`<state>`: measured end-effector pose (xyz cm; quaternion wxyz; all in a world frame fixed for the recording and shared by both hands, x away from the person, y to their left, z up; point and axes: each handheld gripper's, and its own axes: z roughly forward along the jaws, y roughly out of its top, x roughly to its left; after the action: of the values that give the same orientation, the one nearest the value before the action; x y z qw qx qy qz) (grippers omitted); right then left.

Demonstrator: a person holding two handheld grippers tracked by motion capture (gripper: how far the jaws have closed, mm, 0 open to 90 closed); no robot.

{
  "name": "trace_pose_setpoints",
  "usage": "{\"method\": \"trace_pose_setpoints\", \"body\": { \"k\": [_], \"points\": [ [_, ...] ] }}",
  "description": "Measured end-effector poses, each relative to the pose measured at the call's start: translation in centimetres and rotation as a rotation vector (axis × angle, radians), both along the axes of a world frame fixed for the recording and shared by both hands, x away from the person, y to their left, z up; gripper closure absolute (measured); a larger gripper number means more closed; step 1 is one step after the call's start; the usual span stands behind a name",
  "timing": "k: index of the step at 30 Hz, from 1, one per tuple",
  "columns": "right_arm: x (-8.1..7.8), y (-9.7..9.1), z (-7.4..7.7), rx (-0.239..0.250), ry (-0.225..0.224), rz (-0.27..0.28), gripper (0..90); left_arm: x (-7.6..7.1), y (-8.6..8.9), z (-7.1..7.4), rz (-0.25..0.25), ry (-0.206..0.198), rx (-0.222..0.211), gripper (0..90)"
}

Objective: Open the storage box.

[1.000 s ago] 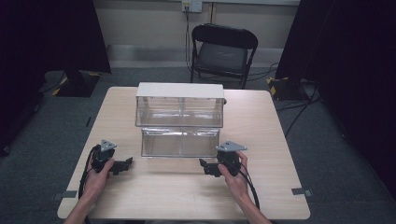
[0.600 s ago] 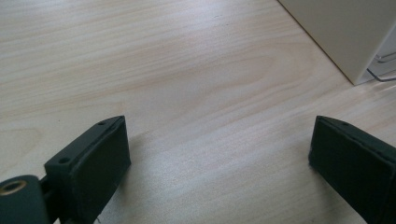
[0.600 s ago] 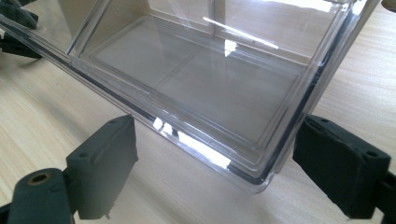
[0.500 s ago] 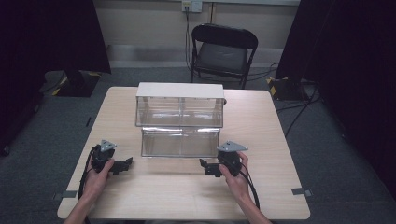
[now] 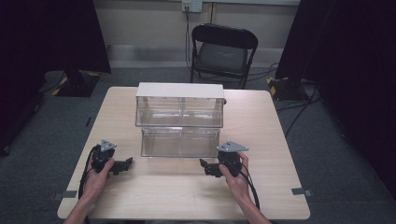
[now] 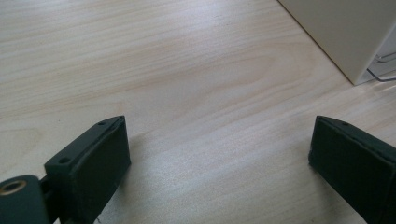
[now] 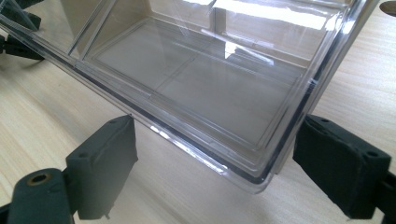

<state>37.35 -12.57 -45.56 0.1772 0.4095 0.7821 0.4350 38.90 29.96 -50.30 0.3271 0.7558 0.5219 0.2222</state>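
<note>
Grippers, left gripper [image 5: 127,164] and right gripper [image 5: 204,166], rest wide open and empty before the clear drawer unit [image 5: 180,119]

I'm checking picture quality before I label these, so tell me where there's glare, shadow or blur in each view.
High view: even light on the table, dark curtains at the sides, faint sheen on the clear drawer unit. Left gripper view: sharp wood grain, soft shadows beneath the open left gripper. Right gripper view: bright white glare streaks across the clear plastic, with the right gripper open.
</note>
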Motion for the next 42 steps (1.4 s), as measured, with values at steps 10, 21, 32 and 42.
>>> {"method": "trace_pose_setpoints", "body": {
  "k": [10, 21, 32, 42],
  "points": [
    [-0.3, 0.1, 0.3, -0.002, -0.011, -0.006, 13.0, 0.0, 0.0, 0.0, 0.000, 0.000, 0.000, 4.8],
    [-0.5, 0.0, 0.6, 0.005, -0.018, -0.006, 12.9, 0.0, 0.0, 0.0, 0.000, 0.000, 0.000, 4.8],
    [-0.6, 0.0, 0.9, 0.015, -0.026, -0.006, 12.6, 0.0, 0.0, 0.0, 0.000, 0.000, 0.000, 4.8],
    [-0.6, -0.1, 1.3, 0.019, -0.031, 0.003, 12.3, 0.0, 0.0, 0.0, 0.000, 0.000, 0.000, 4.8]
  ]
}}
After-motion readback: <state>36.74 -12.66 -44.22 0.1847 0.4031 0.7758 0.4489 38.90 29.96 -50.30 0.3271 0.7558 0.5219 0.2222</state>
